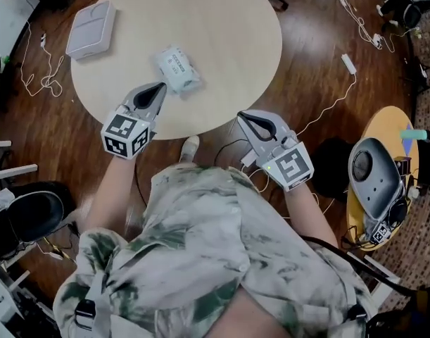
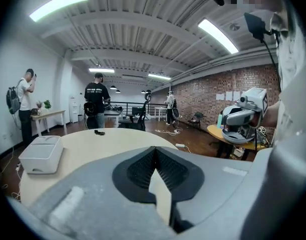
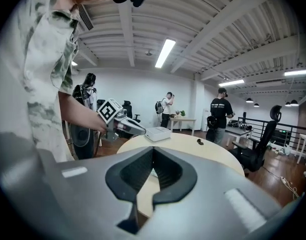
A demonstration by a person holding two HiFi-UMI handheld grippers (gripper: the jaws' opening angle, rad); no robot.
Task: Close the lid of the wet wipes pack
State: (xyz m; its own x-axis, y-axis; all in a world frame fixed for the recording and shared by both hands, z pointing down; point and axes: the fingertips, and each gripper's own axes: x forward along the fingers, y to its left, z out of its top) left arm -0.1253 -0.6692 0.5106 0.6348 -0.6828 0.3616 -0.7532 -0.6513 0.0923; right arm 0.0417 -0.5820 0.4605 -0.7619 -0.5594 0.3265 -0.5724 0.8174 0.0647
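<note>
The wet wipes pack (image 1: 177, 68) lies on the round beige table (image 1: 229, 41), white with a printed label facing up; I cannot tell how its lid stands. My left gripper (image 1: 160, 87) is shut, its tips just near the pack's front-left end, not touching it. In the left gripper view the left gripper (image 2: 154, 149) shows closed jaws with nothing between them, and the pack is hidden. My right gripper (image 1: 241, 117) is shut too, off the table's near edge and to the right of the pack. In the right gripper view the right gripper (image 3: 153, 149) holds nothing.
A flat white box (image 1: 92, 28) sits at the table's far left. A small dark object (image 2: 99, 132) lies at the far rim. A yellow side table (image 1: 383, 129) with a grey device stands right, a black chair (image 1: 24, 217) left. Cables (image 1: 355, 27) cross the floor. People stand far off.
</note>
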